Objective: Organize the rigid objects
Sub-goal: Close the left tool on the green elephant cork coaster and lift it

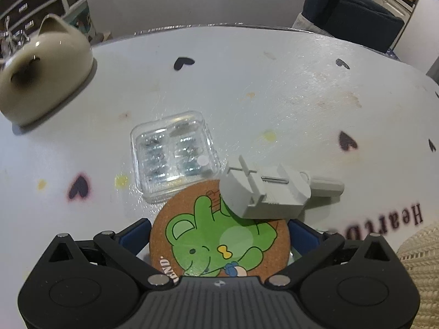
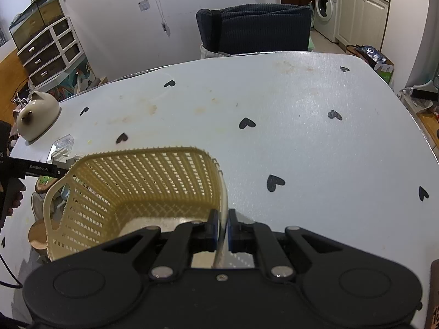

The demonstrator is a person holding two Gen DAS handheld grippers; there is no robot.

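In the left wrist view my left gripper [image 1: 219, 233] stands open around a round cork coaster [image 1: 216, 235] printed with a green bear; its blue pads sit at the coaster's two sides. A grey plastic tool [image 1: 271, 192] rests partly on the coaster's far right edge. A clear plastic case [image 1: 175, 153] lies just beyond the coaster. In the right wrist view my right gripper [image 2: 222, 230] is shut on the near right rim of a cream lattice basket [image 2: 142, 186], which looks empty inside.
A cream cat-shaped ceramic pot [image 1: 41, 68] stands at the table's far left; it also shows in the right wrist view [image 2: 35, 118]. The white table cover [image 2: 301, 137] has black hearts. A dark chair [image 2: 255, 27] stands behind the table. Another wooden coaster [image 2: 38, 235] lies left of the basket.
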